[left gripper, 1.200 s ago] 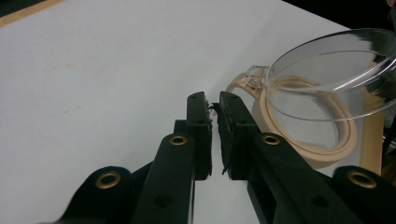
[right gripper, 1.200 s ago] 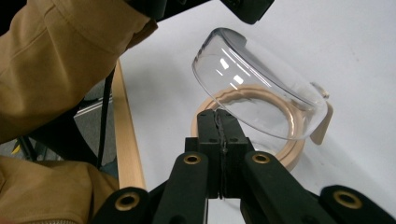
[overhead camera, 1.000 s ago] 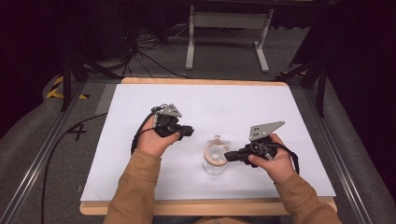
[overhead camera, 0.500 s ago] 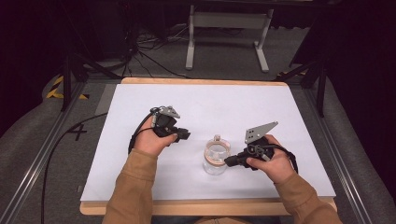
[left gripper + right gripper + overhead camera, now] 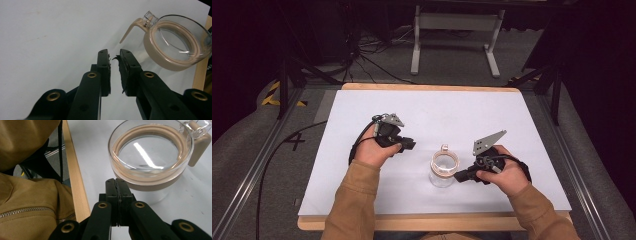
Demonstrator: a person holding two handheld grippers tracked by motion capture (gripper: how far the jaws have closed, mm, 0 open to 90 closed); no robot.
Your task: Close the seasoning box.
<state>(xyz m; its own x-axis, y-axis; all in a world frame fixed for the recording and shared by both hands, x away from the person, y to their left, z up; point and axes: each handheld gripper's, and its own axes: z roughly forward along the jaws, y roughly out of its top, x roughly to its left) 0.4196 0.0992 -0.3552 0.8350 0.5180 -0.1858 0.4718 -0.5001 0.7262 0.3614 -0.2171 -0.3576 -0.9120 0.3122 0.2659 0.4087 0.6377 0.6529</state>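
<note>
- A clear glass jar (image 5: 443, 170) stands upright on the white table (image 5: 452, 115), toward the near edge and a little right of the middle, between the two hands.
- The jar has a tan ring around its mouth and a tan clasp (image 5: 130, 29) sticking out from the rim on the far side.
- The left gripper (image 5: 411, 145) is held left of the jar and apart from it, pointing toward it. In the left gripper view its jaws stand a narrow gap apart with nothing between them, and the jar sits off to the upper right of the tips.
- The right gripper (image 5: 458, 176) sits just beside the jar's right side, low by the near edge. In the right gripper view its jaws are pressed together and empty, the tips close to the jar's wall; I can't tell whether they touch it.
- The person's tan sleeves (image 5: 357, 200) come in from the near edge of the table.
</note>
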